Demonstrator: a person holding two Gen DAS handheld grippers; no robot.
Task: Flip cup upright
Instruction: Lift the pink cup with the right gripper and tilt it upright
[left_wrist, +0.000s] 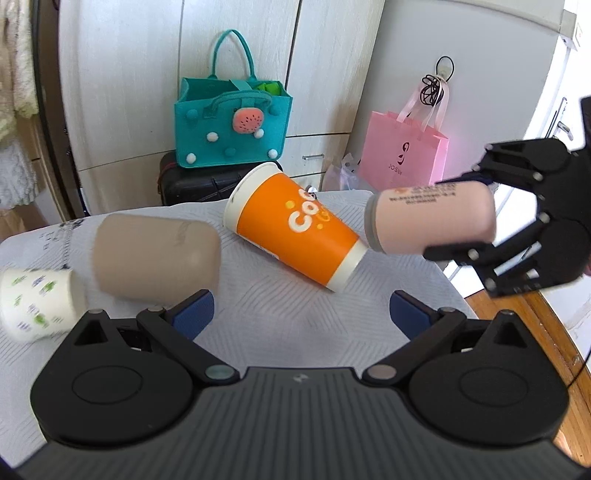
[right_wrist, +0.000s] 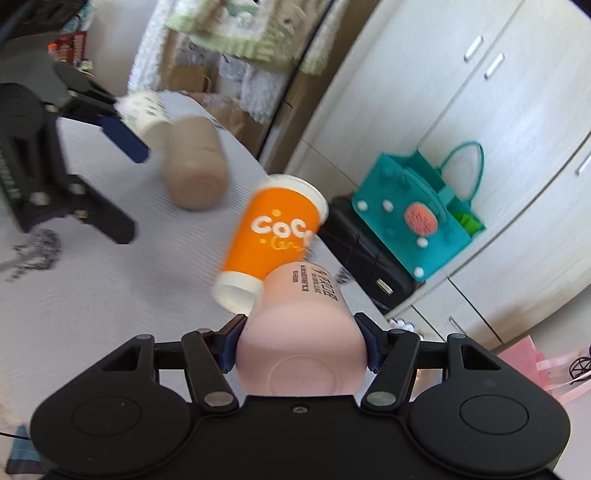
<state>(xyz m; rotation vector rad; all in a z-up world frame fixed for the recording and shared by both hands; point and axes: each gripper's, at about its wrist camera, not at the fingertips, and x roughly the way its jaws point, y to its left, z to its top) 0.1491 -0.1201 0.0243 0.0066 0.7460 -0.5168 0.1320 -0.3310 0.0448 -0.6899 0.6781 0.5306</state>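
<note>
The pink cup (right_wrist: 301, 343) is held sideways above the worktop (left_wrist: 288, 314), clamped across its body by the right gripper (right_wrist: 301, 345), whose jaws press on both sides of it. The right wrist view shows the cup's flat base facing the camera and a strip of small dark print along its side, too small to read. The left wrist view instead shows it from the side, lifted clear of the cloth, open end towards the orange cup (left_wrist: 295, 225).

That orange cup lies on its side just beside it, white letters reading "CoCo". Further left lie a tan cup (left_wrist: 155, 254) and a white printed paper cup (left_wrist: 37, 302), both tipped over. The left gripper (left_wrist: 301, 314) hovers low with its jaws spread and nothing between them.

Behind stand a teal felt bag (left_wrist: 232, 122) and a pink gift bag (left_wrist: 402, 155).
</note>
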